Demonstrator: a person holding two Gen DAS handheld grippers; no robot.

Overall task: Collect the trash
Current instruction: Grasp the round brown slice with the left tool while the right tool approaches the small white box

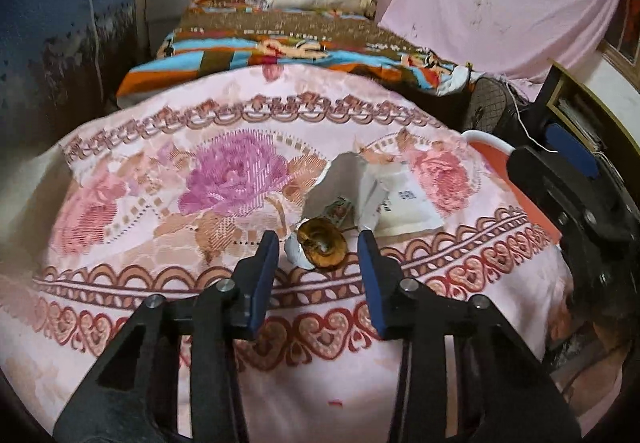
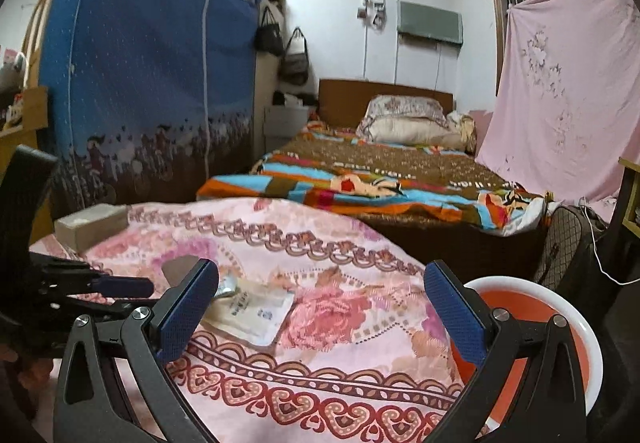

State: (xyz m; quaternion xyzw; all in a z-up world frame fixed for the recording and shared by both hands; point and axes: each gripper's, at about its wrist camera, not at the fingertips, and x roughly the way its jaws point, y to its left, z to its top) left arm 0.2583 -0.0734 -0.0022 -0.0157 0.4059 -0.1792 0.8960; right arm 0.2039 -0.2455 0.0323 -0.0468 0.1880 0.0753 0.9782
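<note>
My left gripper (image 1: 318, 243) brackets the brown wrapper (image 1: 322, 246) with narrowed fingers—untouched yet—while my right gripper (image 2: 320, 299) gapes empty beside the orange bin (image 2: 560, 323).

No text can be read with certainty. Dark printed marks are carried on the white flat packet (image 1: 404, 209) lying on the floral cloth (image 1: 160, 179), right of centre, but they are too small and blurred to be made out. Pale lettering is woven across the brown bedspread (image 2: 384, 163) farther off; it is likewise illegible.
</note>
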